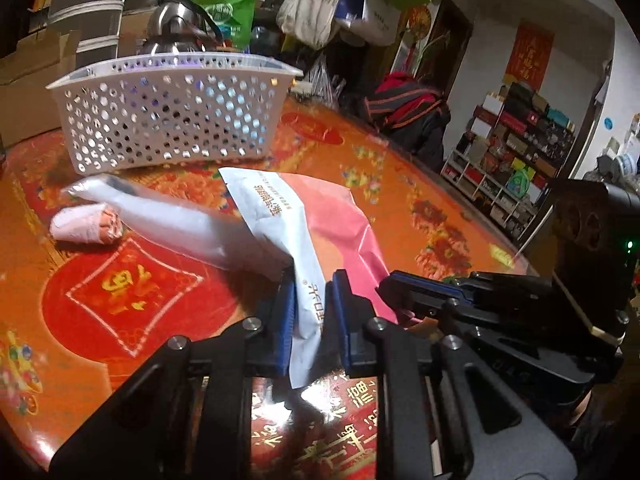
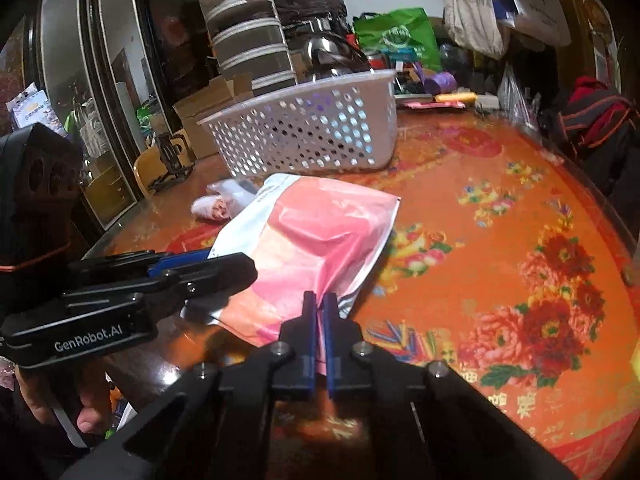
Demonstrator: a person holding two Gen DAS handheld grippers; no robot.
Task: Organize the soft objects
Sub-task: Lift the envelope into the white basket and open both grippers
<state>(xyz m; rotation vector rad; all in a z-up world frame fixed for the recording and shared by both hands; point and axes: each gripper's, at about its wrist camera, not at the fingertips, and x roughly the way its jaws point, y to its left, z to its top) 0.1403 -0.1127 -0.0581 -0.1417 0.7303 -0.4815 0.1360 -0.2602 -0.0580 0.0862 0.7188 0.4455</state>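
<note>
A soft pink and white plastic package (image 1: pixel 320 220) lies in front of a white perforated basket (image 1: pixel 172 120) on the red patterned table. My left gripper (image 1: pixel 310 292) is shut on the package's white near edge. In the right wrist view the package (image 2: pixel 320 236) lies flat, and my right gripper (image 2: pixel 319 304) is shut on its near pink edge. The left gripper (image 2: pixel 192 270) shows there, clamped on the package's left side. A rolled pink cloth (image 1: pixel 86 226) and a pale blue bag (image 1: pixel 160 216) lie left of the package. The basket (image 2: pixel 308 128) stands behind.
The table edge (image 1: pixel 460 184) curves along the right, with a chair with dark clothes (image 1: pixel 408 108) beyond. Boxes, stacked containers (image 2: pixel 252 40), a steel kettle (image 1: pixel 176 24) and hanging bags crowd behind the basket. A shelf of boxes (image 1: pixel 512 152) stands far right.
</note>
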